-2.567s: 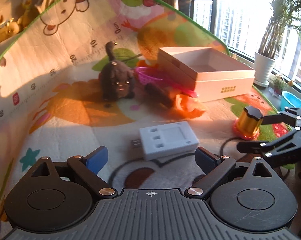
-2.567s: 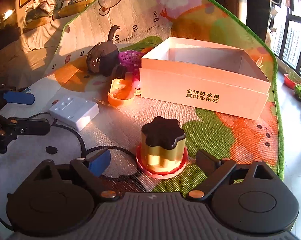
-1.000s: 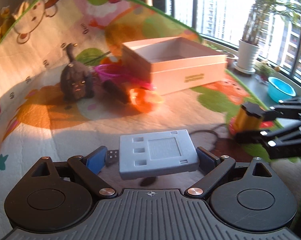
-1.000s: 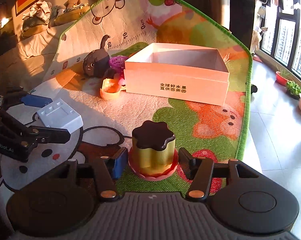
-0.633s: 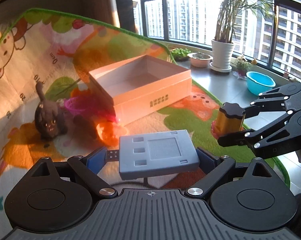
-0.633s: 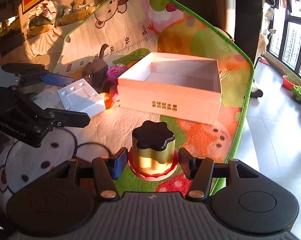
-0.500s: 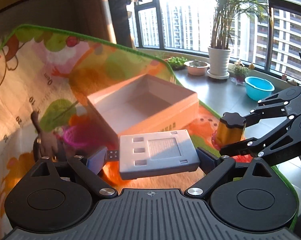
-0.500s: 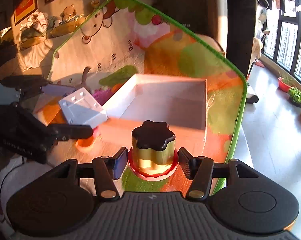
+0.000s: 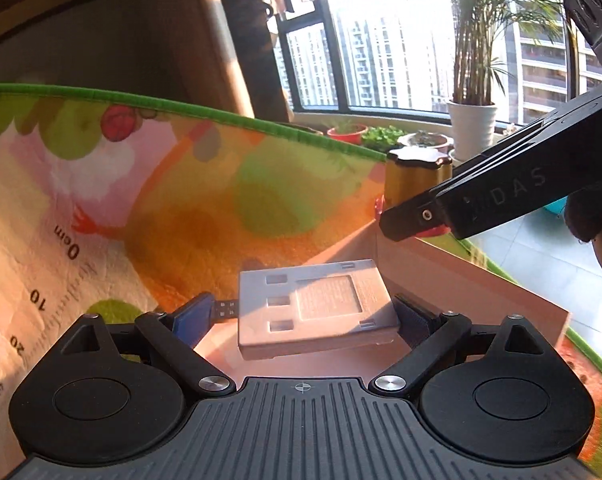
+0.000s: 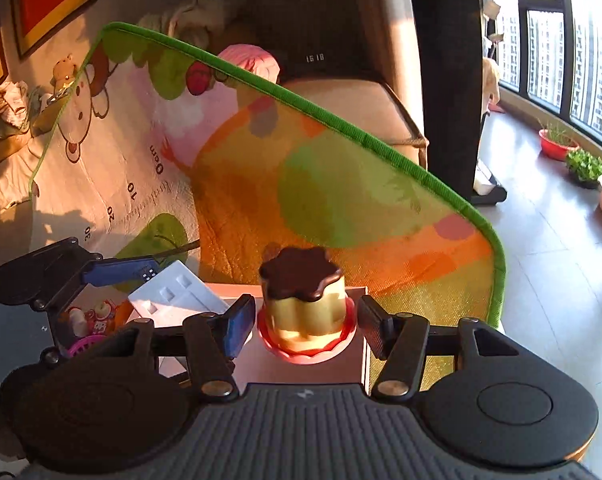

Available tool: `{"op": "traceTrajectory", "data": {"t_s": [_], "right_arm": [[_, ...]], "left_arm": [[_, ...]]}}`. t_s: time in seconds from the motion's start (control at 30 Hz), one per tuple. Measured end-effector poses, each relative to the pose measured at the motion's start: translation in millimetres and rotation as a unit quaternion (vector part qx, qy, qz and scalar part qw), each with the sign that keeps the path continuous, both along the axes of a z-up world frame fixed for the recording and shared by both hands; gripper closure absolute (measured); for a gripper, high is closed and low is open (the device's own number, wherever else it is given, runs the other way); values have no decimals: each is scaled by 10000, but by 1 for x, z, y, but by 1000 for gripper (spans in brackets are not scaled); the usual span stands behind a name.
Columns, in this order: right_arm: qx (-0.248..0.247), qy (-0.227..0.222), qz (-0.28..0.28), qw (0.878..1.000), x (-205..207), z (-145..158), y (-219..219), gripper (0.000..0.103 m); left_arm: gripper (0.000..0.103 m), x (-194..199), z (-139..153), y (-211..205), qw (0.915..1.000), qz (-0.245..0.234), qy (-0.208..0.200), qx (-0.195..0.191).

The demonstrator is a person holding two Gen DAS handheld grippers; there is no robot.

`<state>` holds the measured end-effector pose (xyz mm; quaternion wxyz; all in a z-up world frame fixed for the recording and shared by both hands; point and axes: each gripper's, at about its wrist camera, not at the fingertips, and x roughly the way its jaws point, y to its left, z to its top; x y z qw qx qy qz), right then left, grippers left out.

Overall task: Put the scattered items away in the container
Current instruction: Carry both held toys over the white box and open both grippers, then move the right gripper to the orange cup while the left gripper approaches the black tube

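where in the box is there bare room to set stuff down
What shows of the box floor is bare, from near wall to far wall, under the pudding toy and white charger. Crowded: the mat outside its left wall, with a pink basket and small toys.

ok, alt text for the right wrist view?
A brown-topped toy pudding sits between the right gripper's jaws, which have just been opening, above the open white box. At left, the left gripper holds a white plastic block; a colourful play mat fills the background.
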<state>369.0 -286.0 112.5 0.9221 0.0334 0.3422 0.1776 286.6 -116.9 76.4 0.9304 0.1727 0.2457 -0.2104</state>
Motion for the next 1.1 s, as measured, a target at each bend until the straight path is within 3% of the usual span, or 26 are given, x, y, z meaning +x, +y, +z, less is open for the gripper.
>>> {"op": "traceTrajectory", "data": {"t_s": [0.1, 0.2, 0.37, 0.57, 0.67, 0.83, 0.97, 1.03, 1.1], "right_arm": [[96, -72, -171, 9998, -1, -5, -9, 37], [-76, -377, -266, 9989, -15, -3, -14, 38], [-475, -698, -212, 9962, -53, 4, -10, 38], [-645, -1107, 270, 9914, -126, 20, 24, 38], [-658, -1150, 660, 9890, -168, 18, 52, 40], [-851, -845, 1246, 9849, -217, -12, 105, 45], [-855, -628, 1248, 9865, -232, -42, 133, 36], [-834, -496, 1149, 9886, -228, -54, 144, 36], [-832, -350, 1054, 9903, -220, -64, 152, 36]], "left_arm": [[7, 12, -4, -5, 9999, -87, 136, 28], [6, -2, 0, 4, 10000, -26, 34, -80], [5, -59, 4, 49, 9992, 107, -190, -333], [3, -126, -14, 116, 9930, 921, 281, -679], [3, -149, -31, 142, 9821, 1517, 617, -932], [3, -188, -54, 175, 9543, 2491, 855, -1413], [2, -215, -58, 193, 9385, 2804, 634, -1911], [1, -222, -58, 201, 9323, 2808, 381, -2250], [1, -224, -59, 208, 9238, 2801, 439, -2573]]}}
